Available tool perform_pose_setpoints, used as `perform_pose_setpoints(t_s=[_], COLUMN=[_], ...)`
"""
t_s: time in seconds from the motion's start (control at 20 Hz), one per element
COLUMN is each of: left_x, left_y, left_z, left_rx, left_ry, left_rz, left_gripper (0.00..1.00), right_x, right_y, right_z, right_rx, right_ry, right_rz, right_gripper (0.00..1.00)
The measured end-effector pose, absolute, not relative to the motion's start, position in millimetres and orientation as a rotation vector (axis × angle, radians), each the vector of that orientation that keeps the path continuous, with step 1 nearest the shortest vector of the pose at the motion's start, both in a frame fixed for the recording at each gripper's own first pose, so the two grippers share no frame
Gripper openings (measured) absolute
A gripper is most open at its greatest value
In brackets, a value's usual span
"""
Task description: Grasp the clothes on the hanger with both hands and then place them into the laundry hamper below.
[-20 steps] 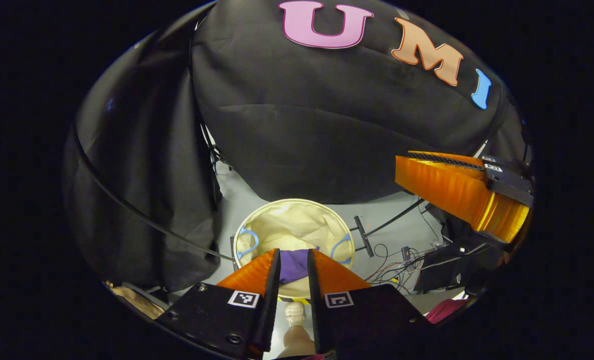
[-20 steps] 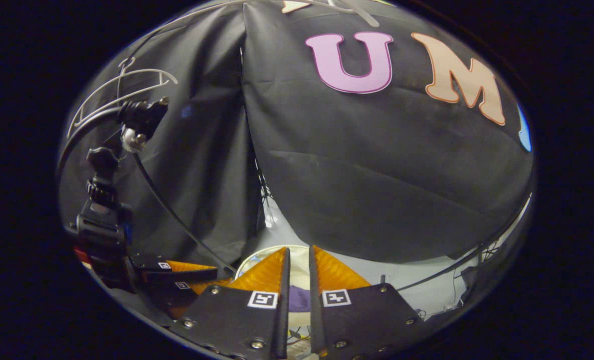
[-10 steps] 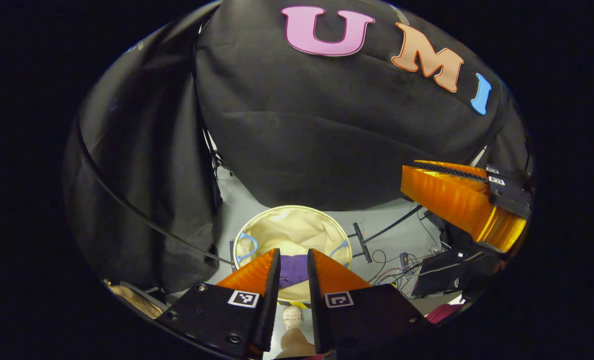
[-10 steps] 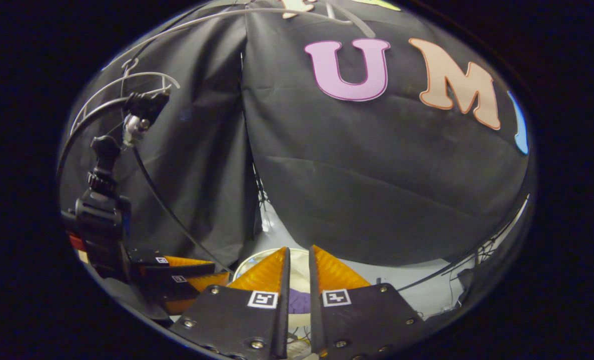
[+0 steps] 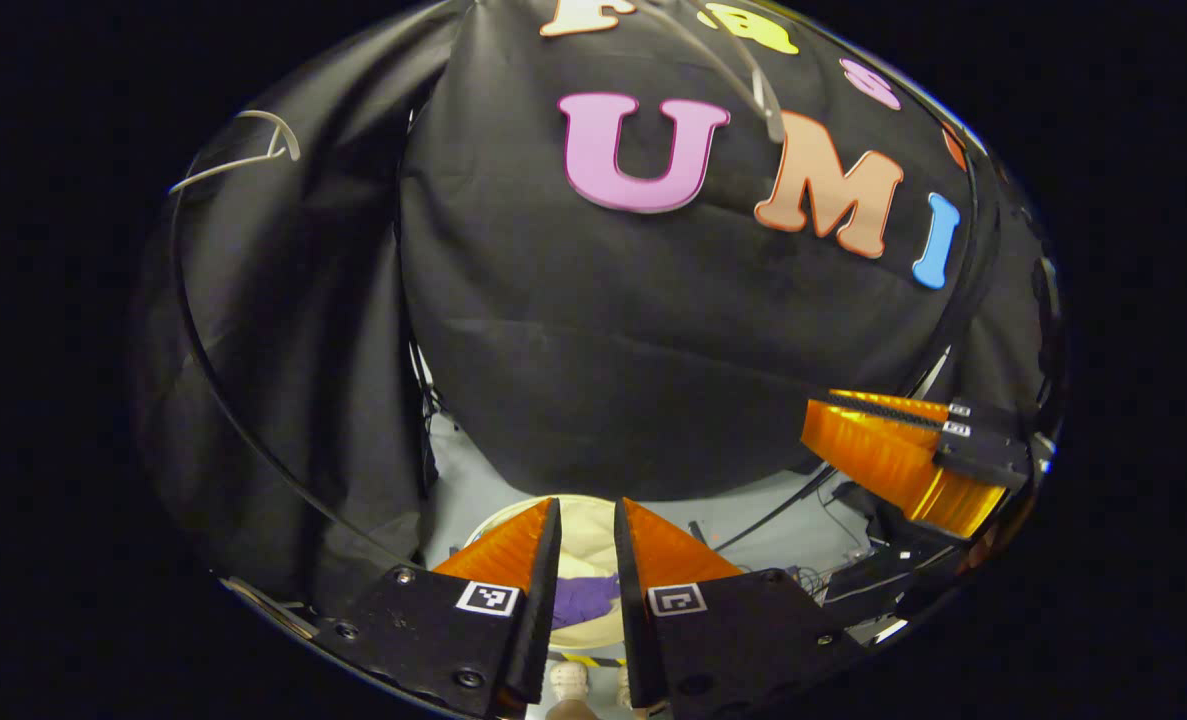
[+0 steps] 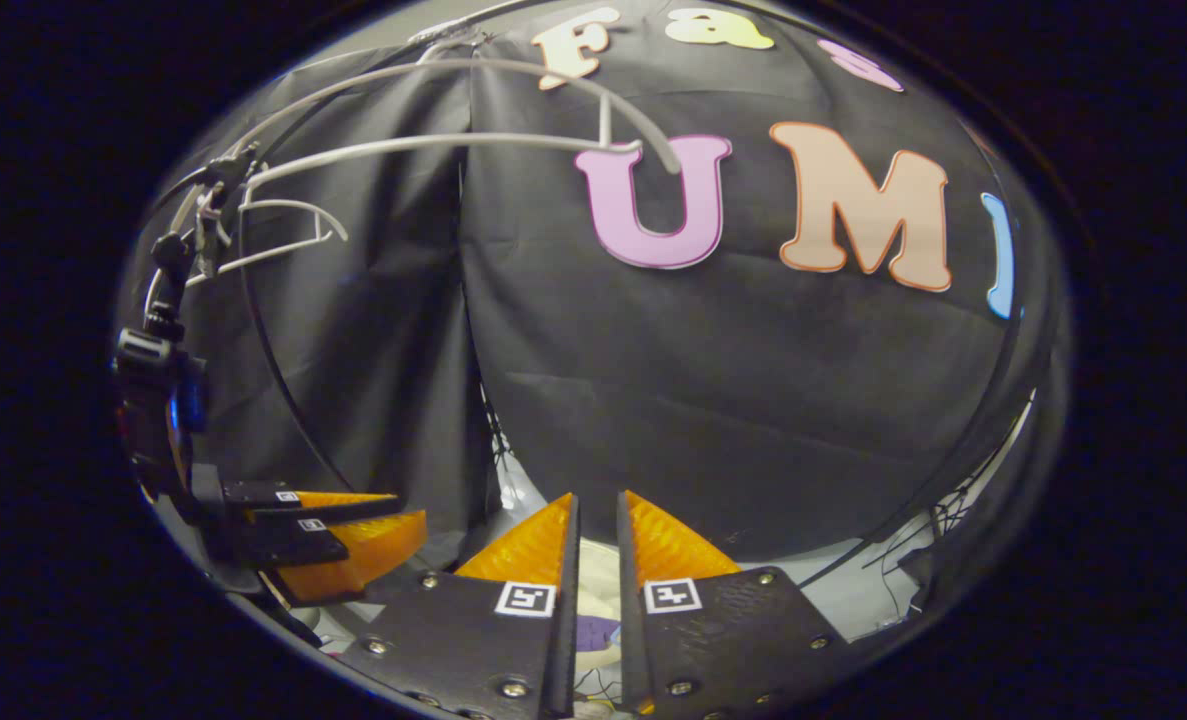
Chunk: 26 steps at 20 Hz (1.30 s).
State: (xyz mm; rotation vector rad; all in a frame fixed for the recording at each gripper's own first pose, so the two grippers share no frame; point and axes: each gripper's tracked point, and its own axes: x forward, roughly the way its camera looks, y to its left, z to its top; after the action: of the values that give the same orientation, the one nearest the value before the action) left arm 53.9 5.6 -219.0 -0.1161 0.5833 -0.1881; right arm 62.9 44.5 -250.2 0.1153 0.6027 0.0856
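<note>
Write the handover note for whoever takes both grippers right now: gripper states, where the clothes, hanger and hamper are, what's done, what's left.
Left gripper: fingers a narrow gap apart, holding nothing.
Right gripper: the same, empty.
Purple garment lies inside the round cream fabric laundry hamper on the floor below.
White plastic hanger hangs bare on the rail above.
Done: garment is off the hanger and in the hamper.
Left: nothing visible to move; check for more clothes.

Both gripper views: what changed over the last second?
Both grippers tilted up and away from the hamper: it slid to the bottom of each view, and the empty hangers came in at the top. Unchanged: the purple garment lies in the hamper, the left gripper and right gripper hold nothing.
</note>
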Motion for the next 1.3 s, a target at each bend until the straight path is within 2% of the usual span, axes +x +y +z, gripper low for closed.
perform_pose_setpoints(t_s=[0.35,0.6,0.65,0.7,0.85,0.9,1.0,1.05,1.1,1.2,1.25,1.3], left_x=[57.4,63.8,60.9,58.2,47.5,45.3,37.9,34.2,31.0,25.2,26.5,24.4], left_y=[-9.9,-6.4,-7.6,-9.1,-10.0,-11.4,-17.5,-25.1,-29.7,-32.9,-35.7,-38.9], left_z=[-129.9,-39.8,-22.2,-6.3,37.1,47.4,55.9,60.1,63.4,66.1,67.4,70.0], left_rx=[-0.171,-0.158,-0.152,-0.145,-0.115,-0.104,-0.101,-0.104,-0.107,-0.095,-0.088,-0.082], left_ry=[0.391,0.173,0.125,0.081,-0.041,-0.066,-0.092,-0.100,-0.110,-0.119,-0.126,-0.133], left_rz=[-0.215,-0.223,-0.220,-0.211,-0.194,-0.195,-0.209,-0.224,-0.235,-0.242,-0.246,-0.251], left_gripper=[0.33,0.33,0.25,0.41,0.43,0.45,0.48,0.58,0.67,0.88,0.92,0.92], right_x=[59.2,51.5,49.3,47.6,40.4,36.2,31.9,27.9,21.3,15.3,12.0,9.6], right_y=[3.8,-22.7,-27.1,-31.6,-41.7,-45.3,-46.3,-45.8,-47.8,-47.3,-45.7,-47.1], right_z=[-164.9,-91.6,-77.7,-64.0,-28.9,-21.1,-8.5,-1.4,3.1,8.6,10.7,11.8], right_rx=[0.113,0.099,0.098,0.099,0.098,0.092,0.083,0.082,0.082,0.085,0.085,0.083], right_ry=[0.428,0.273,0.243,0.214,0.130,0.109,0.080,0.066,0.052,0.037,0.033,0.029], right_rz=[-0.015,-0.071,-0.080,-0.092,-0.124,-0.134,-0.139,-0.139,-0.143,-0.143,-0.141,-0.144], right_gripper=[0.18,0.18,0.18,0.14,0.18,0.13,0.24,0.19,0.36,0.43,0.55,0.67])
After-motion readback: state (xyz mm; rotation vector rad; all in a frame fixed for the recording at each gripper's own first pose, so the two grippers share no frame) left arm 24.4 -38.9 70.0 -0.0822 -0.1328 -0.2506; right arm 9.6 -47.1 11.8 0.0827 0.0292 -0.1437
